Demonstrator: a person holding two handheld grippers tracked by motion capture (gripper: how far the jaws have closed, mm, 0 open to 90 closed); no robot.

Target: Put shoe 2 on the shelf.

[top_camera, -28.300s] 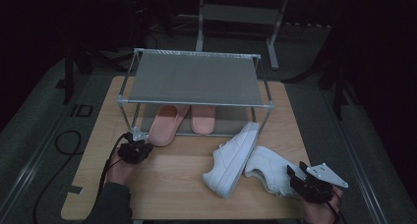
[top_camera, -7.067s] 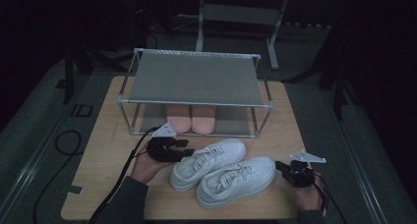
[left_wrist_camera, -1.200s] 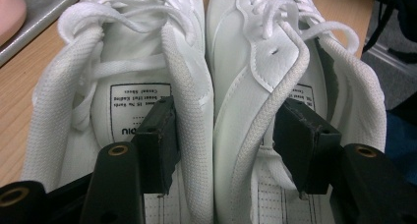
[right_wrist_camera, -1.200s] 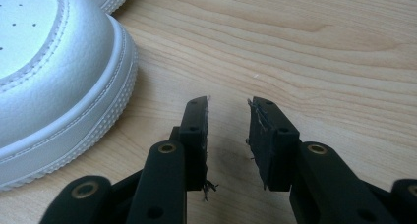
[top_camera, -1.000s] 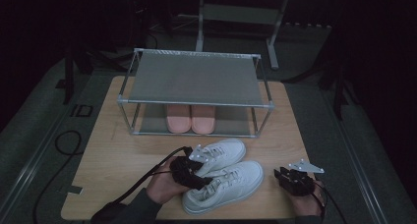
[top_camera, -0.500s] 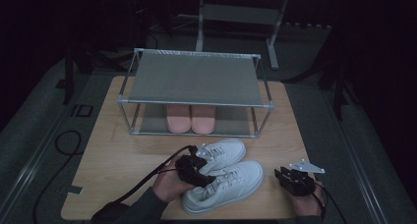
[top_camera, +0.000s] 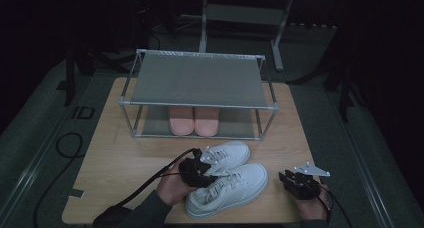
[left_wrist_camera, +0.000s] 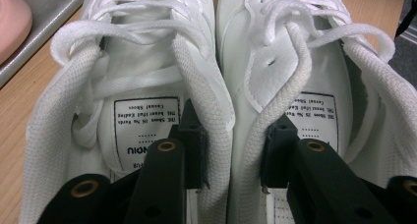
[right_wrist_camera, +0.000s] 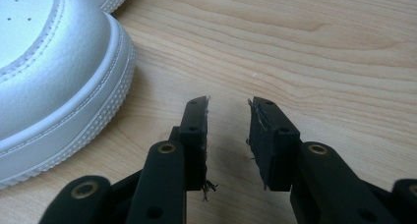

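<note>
The left tongs (left_wrist_camera: 231,150) have just been closing and now pinch the two touching inner collars of the pair of white lace-up leather sneakers (top_camera: 227,180), one jaw inside each shoe. The pair sits side by side near the front edge of the pale wooden surface (top_camera: 115,158). The right tongs (right_wrist_camera: 227,135) hover part open and empty by a sneaker toe, near the front right corner.

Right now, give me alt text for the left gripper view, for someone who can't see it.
The left gripper has just been closing, one black jaw inside each of two white sneakers, pinching their adjoining collars together: the left sneaker and the right sneaker, seen from the heel end. They sit on a wooden table, with a pink shoe at the top left corner.
</note>
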